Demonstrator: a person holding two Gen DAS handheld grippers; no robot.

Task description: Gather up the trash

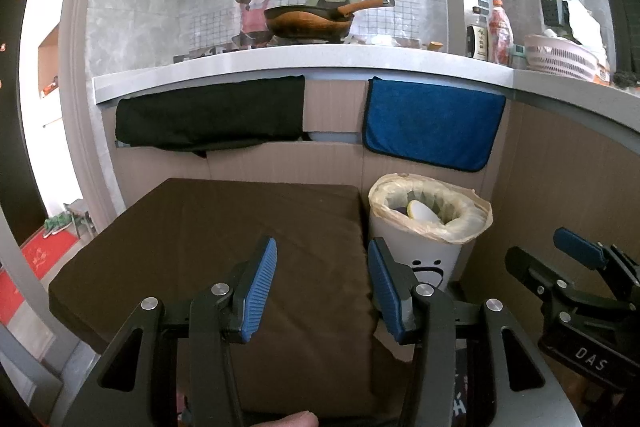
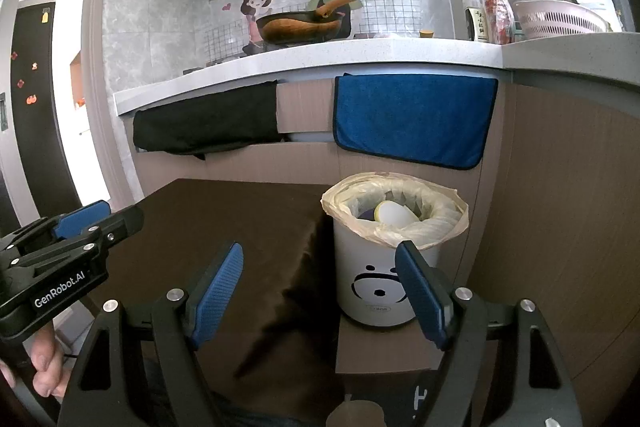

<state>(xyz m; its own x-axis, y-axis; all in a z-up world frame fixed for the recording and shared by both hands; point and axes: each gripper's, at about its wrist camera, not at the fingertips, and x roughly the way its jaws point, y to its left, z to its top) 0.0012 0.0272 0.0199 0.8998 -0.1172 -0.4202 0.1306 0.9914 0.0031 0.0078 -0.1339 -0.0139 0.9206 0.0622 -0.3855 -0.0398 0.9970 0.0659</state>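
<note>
Left gripper [image 1: 322, 285]: jaws apart with nothing between the blue pads, hanging over the brown cushion [image 1: 208, 247] in the lower middle of the left wrist view; it touches nothing.
Right gripper [image 2: 320, 285]: jaws wide and empty — in the right wrist view its left pad sits over the cushion edge and its right pad overlaps the front of the bin, though contact cannot be told.
Trash bin [image 2: 376, 279]: one, white with a drawn face, lined with a pale plastic bag [image 2: 440, 223], right of centre, just beside the cushion.
Trash: a white-and-yellow rounded item [image 2: 394, 213] lies inside the bag with something dark purple next to it; what they are cannot be told.
Cloths: two on the cabinet front under the counter [image 1: 280, 65] — a black cloth [image 1: 212, 117] at left, a blue towel [image 1: 432, 123] at right.
Wok [image 1: 310, 21]: one, on the counter, upper centre.
Bottles: two at upper right, beside one pink basket [image 1: 560, 57].
Hand [image 2: 46, 367]: fingers wrapped around the left gripper's handle, lower left of the right wrist view; both grippers point forward, tipped slightly down.
</note>
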